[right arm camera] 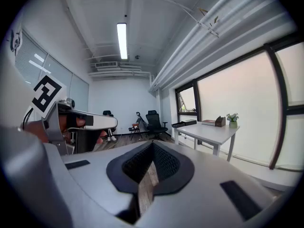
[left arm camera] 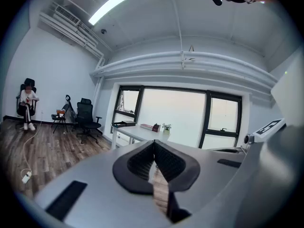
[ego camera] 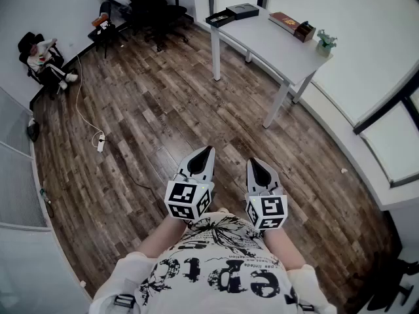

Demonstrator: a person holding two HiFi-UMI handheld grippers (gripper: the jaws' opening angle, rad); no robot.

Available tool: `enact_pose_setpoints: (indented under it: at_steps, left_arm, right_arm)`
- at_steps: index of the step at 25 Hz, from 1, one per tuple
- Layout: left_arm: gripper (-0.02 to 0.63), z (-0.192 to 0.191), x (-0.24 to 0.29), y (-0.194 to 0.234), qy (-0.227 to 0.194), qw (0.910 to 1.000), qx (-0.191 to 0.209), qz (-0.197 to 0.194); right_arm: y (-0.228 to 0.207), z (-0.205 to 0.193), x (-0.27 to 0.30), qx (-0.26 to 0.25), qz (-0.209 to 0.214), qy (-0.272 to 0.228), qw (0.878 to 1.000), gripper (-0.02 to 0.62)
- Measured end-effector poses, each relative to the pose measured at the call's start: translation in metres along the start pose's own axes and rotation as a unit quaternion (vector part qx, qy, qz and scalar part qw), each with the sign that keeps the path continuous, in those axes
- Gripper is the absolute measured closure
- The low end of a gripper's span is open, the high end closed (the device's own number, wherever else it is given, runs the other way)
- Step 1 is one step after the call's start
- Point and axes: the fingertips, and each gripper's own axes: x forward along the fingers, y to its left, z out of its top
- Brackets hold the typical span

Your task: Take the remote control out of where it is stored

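- Head view: the left claw (ego camera: 208, 152) and the right claw (ego camera: 253, 163) are held side by side, close to the person's chest, above the wooden floor (ego camera: 150, 116). Both are clenched and carry nothing. Well apart from them stands a white bench (ego camera: 278, 50). A black case (ego camera: 234, 13) lies at its far end, and a brown box (ego camera: 292, 25) and a potted plant (ego camera: 325, 42) stand nearer the window. The remote control cannot be made out. A seated person (ego camera: 42, 59) is in the far corner, near an office chair (ego camera: 147, 2).
- Left gripper view: the left claw's (left arm camera: 154, 143) jaws are pressed together with nothing between them. The bench stands ahead by the window.
- Right gripper view: the right claw's (right arm camera: 152, 145) jaws meet, empty. The bench is off to the right.
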Motion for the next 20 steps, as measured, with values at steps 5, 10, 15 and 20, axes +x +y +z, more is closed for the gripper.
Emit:
enact_pose_setpoints:
  at_steps: [5,10,15,20]
  left_arm:
    - [0.595,0.0,-0.0008,0.0029,0.0,1.0,-0.002,0.0]
    - [0.595,-0.0006,-0.0028,0.0047,-0.003,1.0,-0.003,0.0]
    - [0.595,-0.002,-0.002,0.0064,-0.003,0.9999,-0.01,0.003]
    - [0.595,-0.0045,-0.0019,0.0093,0.002,0.9999,-0.017,0.004]
  right_arm:
    - [0.0048,-0.0016,0.003,-0.002,0.003,0.005,1.0,0.592]
    - [0.0103,-0.0036,0.0042,-0.007,0.007,0.007,1.0,0.592]
    - [0.0072,-0.0036,0.0032,0.003,0.0,0.004,1.0,0.593]
    - [0.0105,-0.0068,0.0042,0.004,0.003,0.01,1.0,0.592]
